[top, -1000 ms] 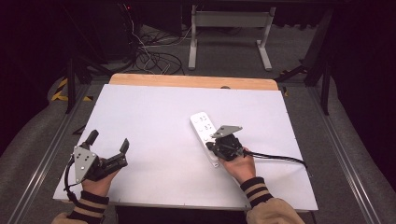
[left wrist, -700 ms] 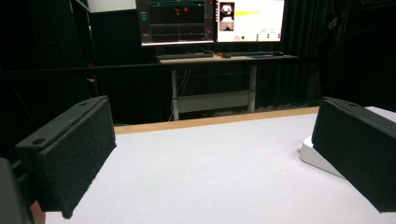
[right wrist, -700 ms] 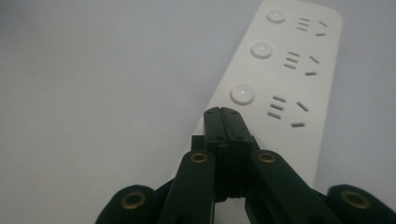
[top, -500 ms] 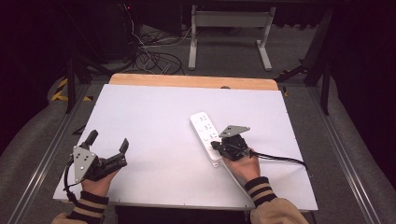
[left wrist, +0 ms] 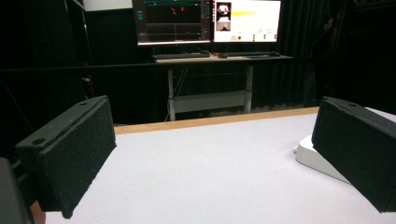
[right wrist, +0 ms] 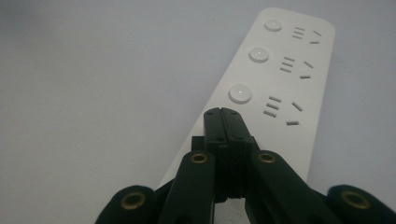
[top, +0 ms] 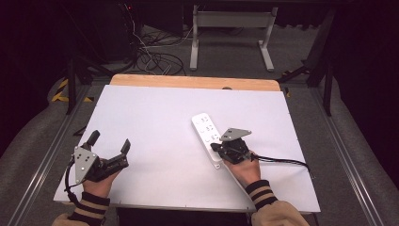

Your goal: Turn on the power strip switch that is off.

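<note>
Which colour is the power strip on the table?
White; the power strip shows best in the right gripper view.

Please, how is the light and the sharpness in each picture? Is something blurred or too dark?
High view: the white table is evenly lit, the surroundings dark. Left gripper view: the open left gripper has soft, close jaws; the monitors glare brightly. Right gripper view: the shut right gripper is sharp, the power strip mildly soft farther away.

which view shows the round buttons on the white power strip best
The right gripper view: the power strip lies close ahead of the shut right gripper, with all three round buttons sharp. The high view shows the strip small. The left gripper view catches just one end.
</note>
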The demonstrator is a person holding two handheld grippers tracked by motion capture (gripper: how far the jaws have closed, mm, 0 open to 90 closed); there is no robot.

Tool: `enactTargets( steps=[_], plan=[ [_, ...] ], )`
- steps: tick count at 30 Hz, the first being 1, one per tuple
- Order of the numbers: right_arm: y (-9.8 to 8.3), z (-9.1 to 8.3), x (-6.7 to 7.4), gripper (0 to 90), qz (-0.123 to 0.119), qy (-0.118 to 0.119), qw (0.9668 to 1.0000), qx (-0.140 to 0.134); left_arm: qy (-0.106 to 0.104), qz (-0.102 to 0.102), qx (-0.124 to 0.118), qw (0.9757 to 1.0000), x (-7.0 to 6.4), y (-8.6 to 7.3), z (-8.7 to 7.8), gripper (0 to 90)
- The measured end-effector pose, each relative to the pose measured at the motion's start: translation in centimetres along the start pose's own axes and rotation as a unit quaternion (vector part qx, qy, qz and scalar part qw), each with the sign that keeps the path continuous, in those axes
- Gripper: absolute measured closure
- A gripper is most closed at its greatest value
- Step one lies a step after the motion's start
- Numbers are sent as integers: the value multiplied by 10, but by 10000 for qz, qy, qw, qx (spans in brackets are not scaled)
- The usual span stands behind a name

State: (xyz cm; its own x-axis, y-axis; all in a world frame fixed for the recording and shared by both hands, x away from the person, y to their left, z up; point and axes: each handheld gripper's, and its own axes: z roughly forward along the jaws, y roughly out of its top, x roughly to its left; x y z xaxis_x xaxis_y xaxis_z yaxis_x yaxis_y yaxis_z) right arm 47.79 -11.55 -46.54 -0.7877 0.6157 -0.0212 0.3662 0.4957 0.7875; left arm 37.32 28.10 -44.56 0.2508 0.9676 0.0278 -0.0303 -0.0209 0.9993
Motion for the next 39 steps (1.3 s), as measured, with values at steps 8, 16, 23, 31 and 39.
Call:
enactTargets(
  steps=[8,16,23,31,39],
  plan=[
    [-2,3,-1,900,60,-116,9999,-13,18,15,40,10000,0,-1,0,3],
    [-2,7,7,900,-15,-100,9999,-82,31,18,32,10000,0,-1,-1,3],
    [-3,6,7,900,22,-105,9999,-94,37,-11,25,10000,1,-1,-2,3],
    [-8,7,5,900,150,-86,9996,-204,61,1,12,10000,1,-1,-4,3],
    [-9,7,6,900,109,-93,9996,-242,66,29,26,10000,1,-1,-4,3]
  ],
)
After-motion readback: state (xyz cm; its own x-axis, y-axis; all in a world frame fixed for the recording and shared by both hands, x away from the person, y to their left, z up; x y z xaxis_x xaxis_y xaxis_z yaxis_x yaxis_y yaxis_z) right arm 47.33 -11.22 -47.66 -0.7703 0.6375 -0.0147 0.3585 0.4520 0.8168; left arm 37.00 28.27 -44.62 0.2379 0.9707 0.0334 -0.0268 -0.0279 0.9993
